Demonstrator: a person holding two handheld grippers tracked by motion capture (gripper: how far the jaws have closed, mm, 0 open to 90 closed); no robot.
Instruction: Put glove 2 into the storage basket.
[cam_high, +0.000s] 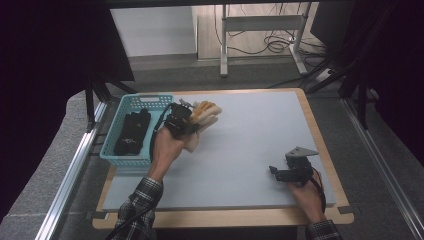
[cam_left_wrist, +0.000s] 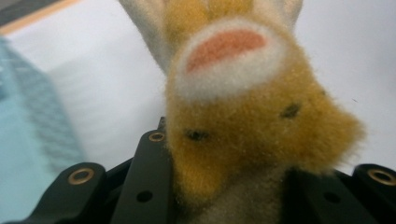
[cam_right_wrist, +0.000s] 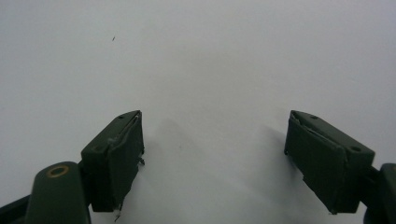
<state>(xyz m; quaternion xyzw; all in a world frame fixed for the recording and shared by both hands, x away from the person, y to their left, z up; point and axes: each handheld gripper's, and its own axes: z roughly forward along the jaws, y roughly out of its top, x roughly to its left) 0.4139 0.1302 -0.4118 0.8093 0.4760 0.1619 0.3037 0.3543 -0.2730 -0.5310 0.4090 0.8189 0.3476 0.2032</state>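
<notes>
At the far left of the table (cam_high: 250, 150) sits a blue basket (cam_high: 116, 145) with a black thing (cam_high: 131, 131) lying inside it. Just to the right of the basket is the left gripper (cam_high: 187, 116), held in the person's left hand (cam_high: 167, 146). Its jaws are closed tight on a soft yellow and white plush toy (cam_high: 202, 117). The toy is held up off the table, right beside the basket's rim. In the left gripper view the toy (cam_left_wrist: 243, 107) is squeezed between the black jaws, very close to the camera. Far over on the right side, the right gripper (cam_high: 275, 172) sits low on the table with its jaws wide apart. They hold nothing. The right gripper view shows bare white table between them.
</notes>
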